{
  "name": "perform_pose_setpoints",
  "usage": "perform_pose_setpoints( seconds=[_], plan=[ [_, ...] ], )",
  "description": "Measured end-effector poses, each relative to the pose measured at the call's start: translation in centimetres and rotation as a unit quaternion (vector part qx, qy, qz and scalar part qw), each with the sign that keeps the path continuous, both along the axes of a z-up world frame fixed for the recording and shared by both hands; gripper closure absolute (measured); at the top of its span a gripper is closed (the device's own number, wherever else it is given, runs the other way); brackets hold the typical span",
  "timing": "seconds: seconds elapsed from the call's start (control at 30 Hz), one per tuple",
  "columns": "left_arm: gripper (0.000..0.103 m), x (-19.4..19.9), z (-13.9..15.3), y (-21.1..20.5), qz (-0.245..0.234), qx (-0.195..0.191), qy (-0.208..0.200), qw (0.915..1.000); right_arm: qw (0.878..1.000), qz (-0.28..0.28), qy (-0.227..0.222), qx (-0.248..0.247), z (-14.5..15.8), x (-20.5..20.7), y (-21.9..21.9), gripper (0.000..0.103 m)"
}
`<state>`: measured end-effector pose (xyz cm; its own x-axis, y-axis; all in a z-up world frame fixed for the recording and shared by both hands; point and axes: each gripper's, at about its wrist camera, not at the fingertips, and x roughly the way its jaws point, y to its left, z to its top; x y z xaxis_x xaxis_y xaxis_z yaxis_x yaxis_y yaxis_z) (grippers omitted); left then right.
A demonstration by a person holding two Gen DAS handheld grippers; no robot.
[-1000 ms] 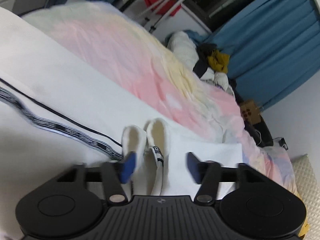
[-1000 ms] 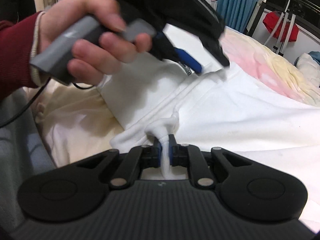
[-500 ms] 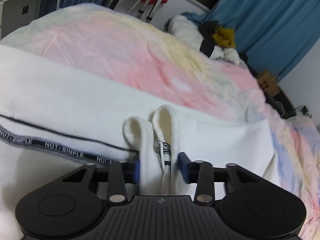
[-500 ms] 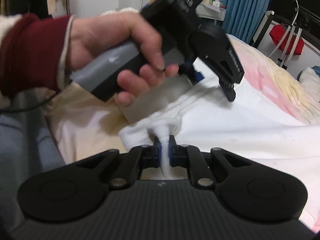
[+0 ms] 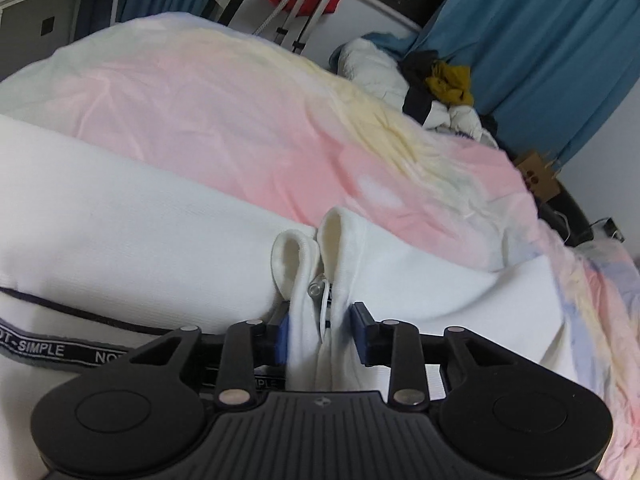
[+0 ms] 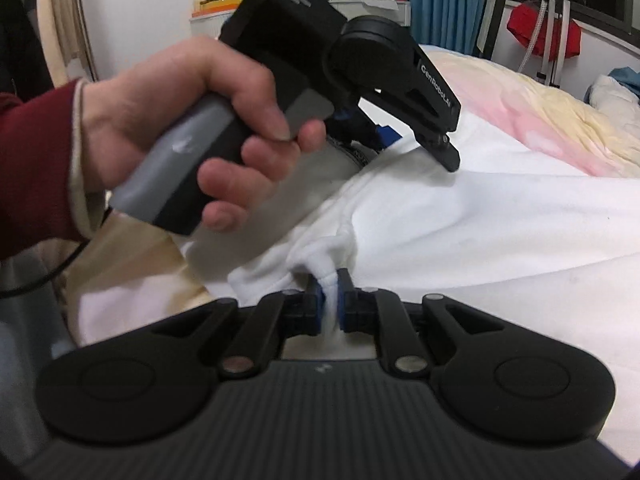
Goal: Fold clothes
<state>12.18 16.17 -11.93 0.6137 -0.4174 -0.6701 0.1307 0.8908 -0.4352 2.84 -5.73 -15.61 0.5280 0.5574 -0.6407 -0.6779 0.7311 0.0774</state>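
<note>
Blue curtains [image 5: 532,52] backed a bed [image 5: 248,112] spread with a pink and yellow cover, on which the white garment [image 5: 140,216] lay. Left gripper [image 5: 320,340]: a second earlier its fingers stood wide around the two bunched white folds; they had since closed, and the blue pads [image 5: 283,338] now pressed the folds from both sides. Right gripper [image 6: 329,312]: fingers narrow, pinching a gathered edge of the same garment, unchanged from the earlier frame. In the right wrist view, the person's left hand [image 6: 180,120] had shifted lower and nearer.
</note>
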Motion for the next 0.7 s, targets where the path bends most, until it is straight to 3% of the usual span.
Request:
perform_pose_setpoints(
  seconds=[0.07, 0.17, 0.3, 0.4, 0.5, 0.53, 0.63, 0.7],
  plan=[
    [0.064, -1.4, 1.3, 0.7, 0.005, -0.009, -0.015, 0.9998, 1.0, -0.008, 0.005, 0.016, 0.5, 0.2, -0.4, 0.091],
    [0.051, -4.8, 3.2, 3.2, 0.02, -0.052, -0.02, 0.9983, 0.999, -0.02, 0.006, 0.037, 1.4, 0.2, -1.0, 0.09],
    [0.034, -10.5, 6.9, 7.9, 0.074, -0.078, -0.018, 0.994, 0.997, -0.038, -0.001, 0.073, 2.7, -0.3, -2.1, 0.087],
    [0.025, -14.7, 8.9, 11.6, 0.115, -0.086, -0.027, 0.9892, 0.993, -0.053, -0.01, 0.106, 3.5, -0.7, -3.3, 0.081],
    [0.021, -19.0, 10.0, 15.8, 0.178, -0.078, -0.025, 0.9807, 0.988, -0.086, -0.022, 0.123, 4.4, -1.2, -4.9, 0.07],
    [0.019, -20.3, 10.1, 17.5, 0.211, -0.079, -0.021, 0.974, 0.987, -0.1, -0.028, 0.125, 4.7, -1.4, -5.5, 0.061],
    [0.011, -24.0, 9.4, 22.2, 0.327, -0.102, -0.001, 0.9396, 0.981, -0.146, -0.044, 0.122, 5.4, -1.6, -7.1, 0.041],
    [0.011, -25.1, 8.6, 24.3, 0.372, -0.129, 0.008, 0.9193, 0.975, -0.191, -0.048, 0.101, 5.4, -1.2, -8.3, 0.041]
  ],
)
